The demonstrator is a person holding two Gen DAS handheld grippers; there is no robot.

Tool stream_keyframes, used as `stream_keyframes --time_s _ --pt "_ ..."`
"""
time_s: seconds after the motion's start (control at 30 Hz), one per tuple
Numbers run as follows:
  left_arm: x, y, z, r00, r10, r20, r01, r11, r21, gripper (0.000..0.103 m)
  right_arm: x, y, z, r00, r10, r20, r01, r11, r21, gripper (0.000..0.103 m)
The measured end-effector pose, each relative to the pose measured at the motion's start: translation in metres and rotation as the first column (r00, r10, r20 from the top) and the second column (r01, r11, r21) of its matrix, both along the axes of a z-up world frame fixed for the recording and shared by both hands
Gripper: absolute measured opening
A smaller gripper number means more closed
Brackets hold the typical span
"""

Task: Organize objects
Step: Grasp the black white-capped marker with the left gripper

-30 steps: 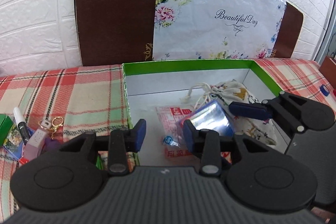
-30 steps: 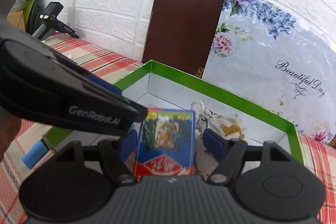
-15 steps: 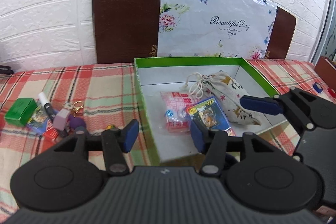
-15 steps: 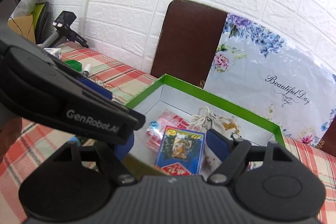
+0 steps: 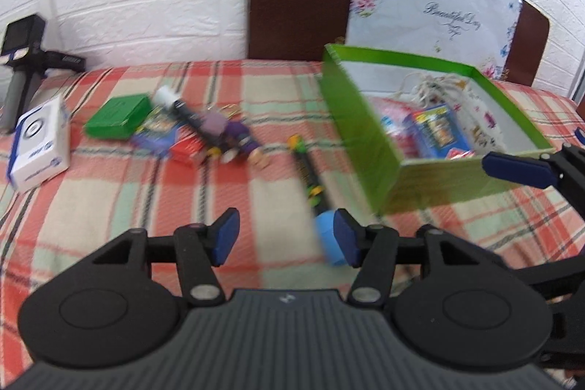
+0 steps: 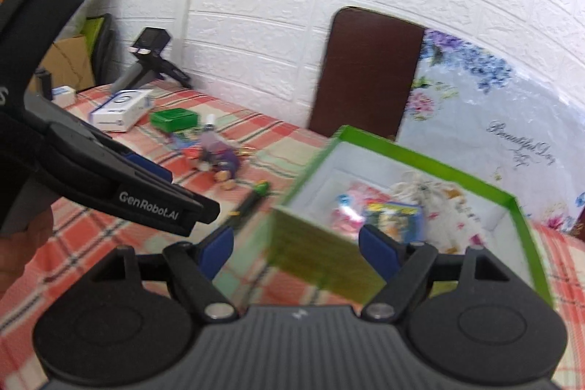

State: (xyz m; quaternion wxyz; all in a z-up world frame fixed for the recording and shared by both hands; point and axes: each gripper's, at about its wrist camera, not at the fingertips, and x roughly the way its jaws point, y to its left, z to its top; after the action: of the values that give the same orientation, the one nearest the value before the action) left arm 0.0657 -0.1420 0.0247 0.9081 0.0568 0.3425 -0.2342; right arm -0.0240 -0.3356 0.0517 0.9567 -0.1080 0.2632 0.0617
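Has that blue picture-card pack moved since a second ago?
Yes. Then it stood between the right gripper's fingers over the green box. Now the card pack lies inside it beside the cloth pouch, and the right gripper is open, empty.

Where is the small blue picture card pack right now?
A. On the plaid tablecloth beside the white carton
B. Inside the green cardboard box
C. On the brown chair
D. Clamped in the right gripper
B. The small blue picture card pack lies inside the green cardboard box, beside the white drawstring pouch; the right gripper is open and holds nothing.
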Motion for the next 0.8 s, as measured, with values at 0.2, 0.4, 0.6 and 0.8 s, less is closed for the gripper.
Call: stream_keyframes --time_s 0.2,0.4,0.6,0.8 --pt "0.018 0.081 -0.025 0.987 0.150 -0.056 -0.151 0.988 -0.013 0.059 0.011 0.059 -0.009 0.991 0.129 -0.042 -0.130 0.991 -0.025 0.072" --pt "0.036 0.140 -0.028 0.959 0.272 -0.080 -0.279 0.955 -0.101 0.058 0.073 0.103 -0.018 0.995 0.090 -0.052 -0.092 0.995 -0.030 0.061" --pt "0.036 0.149 -0.033 0.967 0.251 -0.047 -0.255 0.957 -0.136 0.059 0.152 0.127 -0.030 0.996 0.021 -0.092 -0.027 0.997 -0.065 0.050" --pt "0.038 0.149 -0.034 0.969 0.242 -0.042 -0.246 0.959 -0.141 0.064 0.173 0.144 -0.049 0.991 0.036 -0.127 -0.059 0.981 -0.184 0.018"
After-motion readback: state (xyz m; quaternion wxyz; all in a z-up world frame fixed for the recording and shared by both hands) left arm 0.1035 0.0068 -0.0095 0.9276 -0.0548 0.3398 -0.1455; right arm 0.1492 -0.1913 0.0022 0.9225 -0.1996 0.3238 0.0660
